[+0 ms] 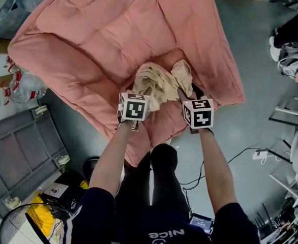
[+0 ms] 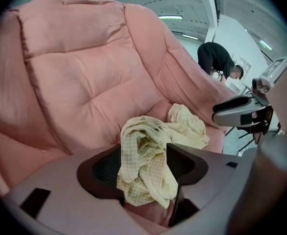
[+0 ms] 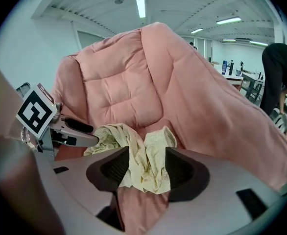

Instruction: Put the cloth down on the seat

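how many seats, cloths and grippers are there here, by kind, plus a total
pink padded seat: 1
pale yellow checked cloth: 1
grippers: 2 (left gripper, right gripper)
total: 4

The head camera is looking steeply down onto the pink seat (image 1: 88, 44). Both gripper cameras are sitting low and close, facing its backrest; all three are sharing the cloth (image 1: 156, 85).
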{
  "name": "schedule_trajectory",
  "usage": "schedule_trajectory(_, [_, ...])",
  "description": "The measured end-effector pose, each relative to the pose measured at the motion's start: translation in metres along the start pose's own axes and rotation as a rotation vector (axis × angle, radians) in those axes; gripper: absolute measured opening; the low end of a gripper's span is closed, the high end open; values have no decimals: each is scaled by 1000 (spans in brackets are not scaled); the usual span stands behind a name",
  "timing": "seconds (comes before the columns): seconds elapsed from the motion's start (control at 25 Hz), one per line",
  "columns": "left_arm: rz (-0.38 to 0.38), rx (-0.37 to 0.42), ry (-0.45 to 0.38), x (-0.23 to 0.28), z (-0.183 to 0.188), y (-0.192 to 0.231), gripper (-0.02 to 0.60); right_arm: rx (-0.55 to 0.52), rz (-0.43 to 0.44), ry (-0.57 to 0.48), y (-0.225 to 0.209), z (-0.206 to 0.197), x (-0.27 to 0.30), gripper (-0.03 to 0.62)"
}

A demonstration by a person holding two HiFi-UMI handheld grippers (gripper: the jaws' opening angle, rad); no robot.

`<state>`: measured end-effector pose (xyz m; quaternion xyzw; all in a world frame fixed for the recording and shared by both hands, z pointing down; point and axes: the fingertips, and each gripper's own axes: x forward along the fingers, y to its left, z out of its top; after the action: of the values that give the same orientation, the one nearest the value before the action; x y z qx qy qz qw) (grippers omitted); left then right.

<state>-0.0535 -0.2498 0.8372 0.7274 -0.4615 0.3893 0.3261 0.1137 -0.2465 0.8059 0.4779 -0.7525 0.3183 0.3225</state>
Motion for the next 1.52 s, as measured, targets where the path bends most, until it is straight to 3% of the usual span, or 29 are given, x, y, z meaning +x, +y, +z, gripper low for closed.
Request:
schedule_trajectory(0.4, [-65,-80,-139,-118,35,-27,313,8,-22,-74,36,39,-95,210])
schedule_trajectory(0.72, [-137,-61,-282,-219,60,-47,313,9,-38,-187,73,74,-180,210])
schedule_trajectory(0.96, [-147,-60,-401,-295,74,-59,313,35,-57,-293,92,101,-246,210])
schedule_trajectory(1.52, [-161,-27,-634,-434,81,-88,313,-89,-33,-428,149,114,-365,210])
